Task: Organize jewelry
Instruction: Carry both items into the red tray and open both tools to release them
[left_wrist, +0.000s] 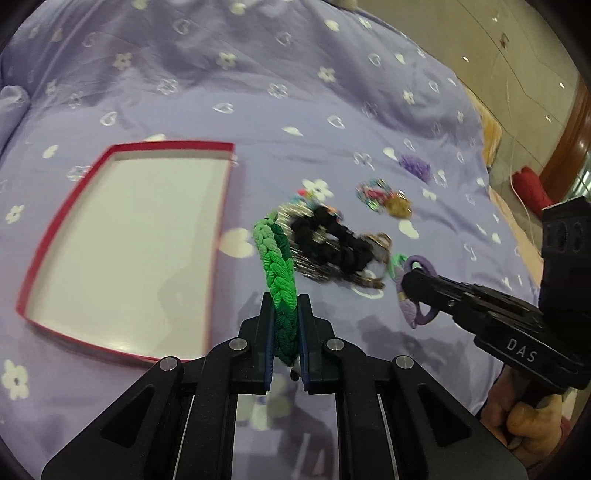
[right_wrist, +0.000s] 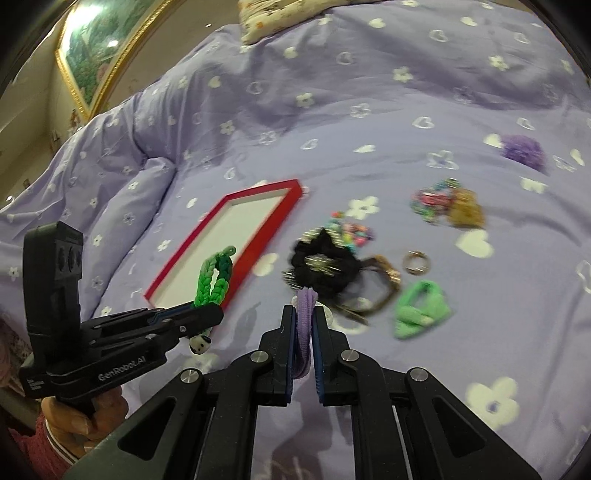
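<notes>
My left gripper (left_wrist: 285, 306) is shut on a green braided hair tie (left_wrist: 277, 266), which sticks up from the pads; seen from the right wrist, the left gripper (right_wrist: 207, 314) holds the green braided hair tie (right_wrist: 214, 277) over the near corner of the red-rimmed white tray (right_wrist: 258, 236). A small white charm (right_wrist: 199, 344) dangles under it. My right gripper (right_wrist: 304, 314) is shut on a purple hair tie (right_wrist: 306, 317), lifted above the pile; in the left wrist view the right gripper (left_wrist: 413, 284) carries the purple hair tie (left_wrist: 419, 314). The tray (left_wrist: 48, 254) lies left.
On the lilac flowered bedspread (right_wrist: 332, 92) lie a black scrunchie (right_wrist: 325, 266), a light green scrunchie (right_wrist: 421, 310), a ring (right_wrist: 416, 263), bead bracelets (right_wrist: 432, 201), a gold piece (right_wrist: 466, 213) and a purple scrunchie (right_wrist: 522, 149). A hand (right_wrist: 85, 421) grips the left tool's handle.
</notes>
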